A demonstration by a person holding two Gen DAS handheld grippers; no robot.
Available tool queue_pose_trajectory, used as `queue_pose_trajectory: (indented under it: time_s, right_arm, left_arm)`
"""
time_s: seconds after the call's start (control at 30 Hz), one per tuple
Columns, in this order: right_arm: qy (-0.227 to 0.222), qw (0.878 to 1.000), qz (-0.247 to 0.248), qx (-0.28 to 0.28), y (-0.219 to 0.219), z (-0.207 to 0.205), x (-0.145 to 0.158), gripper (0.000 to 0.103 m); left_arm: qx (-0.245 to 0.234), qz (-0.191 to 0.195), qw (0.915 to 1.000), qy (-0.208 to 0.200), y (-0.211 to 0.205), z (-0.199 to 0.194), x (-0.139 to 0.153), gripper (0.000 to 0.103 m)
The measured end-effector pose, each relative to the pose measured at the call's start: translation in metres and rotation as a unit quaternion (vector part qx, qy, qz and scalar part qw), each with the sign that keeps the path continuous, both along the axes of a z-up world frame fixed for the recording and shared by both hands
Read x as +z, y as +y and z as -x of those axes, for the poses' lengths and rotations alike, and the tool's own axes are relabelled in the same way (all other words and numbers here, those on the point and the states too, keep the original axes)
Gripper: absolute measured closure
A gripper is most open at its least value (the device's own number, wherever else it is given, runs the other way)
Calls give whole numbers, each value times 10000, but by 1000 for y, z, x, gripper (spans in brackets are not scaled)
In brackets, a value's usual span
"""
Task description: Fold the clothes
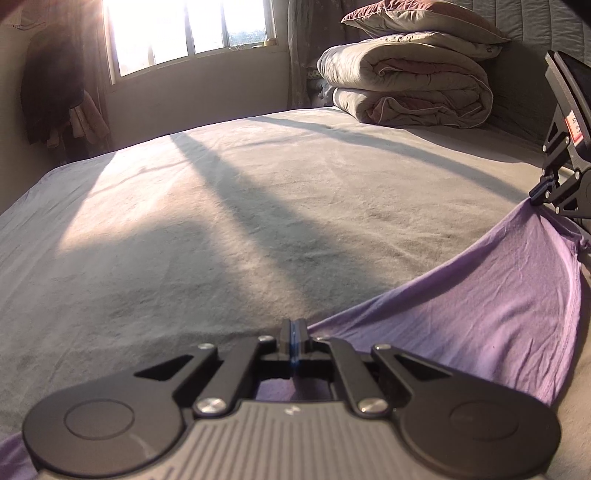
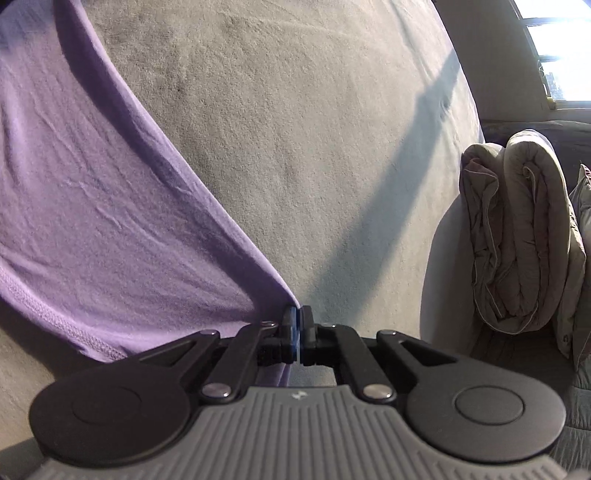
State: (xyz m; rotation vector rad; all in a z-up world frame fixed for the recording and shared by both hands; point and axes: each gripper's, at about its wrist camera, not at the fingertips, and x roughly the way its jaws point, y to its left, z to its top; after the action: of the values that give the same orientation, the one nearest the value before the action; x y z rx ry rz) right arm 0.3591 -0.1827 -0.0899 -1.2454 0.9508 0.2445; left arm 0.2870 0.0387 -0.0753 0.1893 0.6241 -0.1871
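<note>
A purple garment [image 1: 498, 295] hangs stretched over the grey bed [image 1: 221, 229] between my two grippers. My left gripper [image 1: 294, 326] sits low in the left wrist view, jaws together, with the garment's edge meeting its tips and purple cloth showing beneath it. At that view's right edge, my right gripper [image 1: 535, 197] pinches the far corner. The right wrist view shows the right gripper [image 2: 297, 315] shut on a corner of the purple garment [image 2: 92, 203], which spreads up and to the left, its hem along the lower left.
A folded quilt [image 1: 406, 85] with a pillow [image 1: 424, 18] on top lies at the bed's far right, and the quilt [image 2: 517, 229] also shows in the right wrist view. A bright window [image 1: 184, 33] is behind. Dark clothes [image 1: 55, 92] hang at the far left.
</note>
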Motion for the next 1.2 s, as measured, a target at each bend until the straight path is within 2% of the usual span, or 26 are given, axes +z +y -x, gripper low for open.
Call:
queue_pose_trajectory:
  time_s: [0.1, 0.13, 0.17, 0.23, 0.27, 0.33, 0.4, 0.47, 0.5, 0.53, 0.6, 0.67, 0.7, 0.77, 0.87, 1.0, 1.1, 1.13, 1.17, 1.2]
  right_arm:
    - [-379, 9988, -86, -303, 2, -7, -10, 98]
    - [-587, 9972, -102, -442, -2, -9, -9, 95]
    - [-791, 9951, -125, -582, -6, -11, -7, 86]
    - [-1121, 9892, -341, -877, -18, -9, 9, 78]
    - [-1273, 9854, -471, -1032, -23, -8, 16, 78]
    - [-1312, 9722, -1230, -1500, -29, -2, 34, 78]
    - [-1335, 9507, -1991, -1966, -35, 5, 51, 78]
    - [-1216, 9084, -3013, -2632, -35, 14, 53, 77]
    - [-1154, 8812, -3513, -2946, -35, 20, 53, 77]
    - [-1140, 8487, -4050, -3205, -36, 39, 49, 77]
    - [-1293, 7981, -4721, -3512, -33, 64, 43, 77]
    - [-1821, 7441, -5142, -3857, -35, 89, 38, 77]
    - [-2115, 7098, -5328, -4093, -40, 102, 31, 77]
    - [-2552, 6312, -5724, -4569, -60, 118, 22, 77]
    - [-2933, 5505, -6179, -4786, -73, 123, 7, 76]
    - [-3142, 4912, -6655, -4660, -86, 117, -6, 76]
    - [-3018, 4719, -6957, -4497, -99, 119, -9, 77]
    - [-2975, 4653, -7055, -4441, -103, 120, -10, 79]
    - [-2934, 4573, -7150, -4399, -108, 121, -11, 86]
    - [-2908, 4346, -7227, -4518, -115, 124, -14, 92]
  left_arm:
    - [-26, -197, 9998, -3, -5, 1, 1, 103]
    - [-34, -252, 9997, 0, -6, 1, 2, 101]
    - [-42, -308, 9995, 3, -8, 2, 3, 99]
    - [-23, -238, 9997, 29, -6, 4, 8, 94]
    - [-13, -137, 9999, 35, -3, 6, 10, 90]
    - [6, 60, 10000, 58, 1, 12, 15, 87]
    - [-21, 235, 9997, 98, 3, 18, 20, 85]
    - [-66, 349, 9993, 130, 3, 24, 23, 79]
    - [-129, 361, 9992, 141, 1, 26, 25, 79]
    - [-192, 373, 9990, 153, -1, 28, 27, 79]
    - [-378, 260, 9989, 135, -8, 30, 34, 79]
    - [-616, 175, 9978, 191, -18, 27, 43, 76]
    - [-740, 158, 9968, 242, -24, 24, 48, 76]
    - [-974, 127, 9946, 347, -35, 17, 56, 70]
    - [-1254, 137, 9906, 522, -62, 0, 63, 67]
    - [-1568, 229, 9857, 575, -103, -28, 63, 66]
    - [-1907, 426, 9787, 633, -144, -53, 55, 66]
    - [-2020, 452, 9763, 638, -157, -60, 52, 66]
    - [-2136, 431, 9740, 620, -171, -66, 49, 66]
    - [-2263, 415, 9713, 603, -185, -72, 47, 66]
